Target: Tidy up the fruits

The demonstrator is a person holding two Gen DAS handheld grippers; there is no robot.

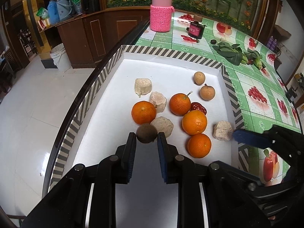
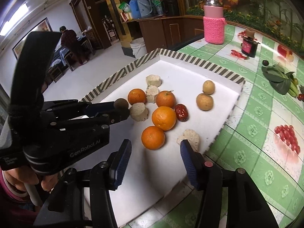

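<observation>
A white tray with a striped rim (image 1: 171,54) (image 2: 191,58) holds several oranges (image 1: 194,122) (image 2: 164,118), several beige spongy chunks (image 1: 162,126) (image 2: 139,112), two tan round fruits (image 1: 207,92) (image 2: 204,101) and a red date (image 1: 198,108) (image 2: 181,112). My left gripper (image 1: 146,139) (image 2: 123,112) is shut on a dark brown round fruit (image 1: 146,133) (image 2: 121,104) just above the tray's near part. My right gripper (image 2: 155,143) stands open over the tray's near right corner. One beige chunk (image 2: 190,137) (image 1: 222,130) lies just past its right finger (image 2: 188,155), free of the pads.
On the green fruit-print tablecloth (image 2: 256,114) beyond the tray stand a pink knitted jar (image 1: 161,17) (image 2: 213,28) and a dark jar (image 1: 195,30) (image 2: 248,46). Leafy greens (image 1: 230,52) (image 2: 279,79) lie at the right. The table's edge runs along the tray's left side; a person (image 2: 71,41) stands far back.
</observation>
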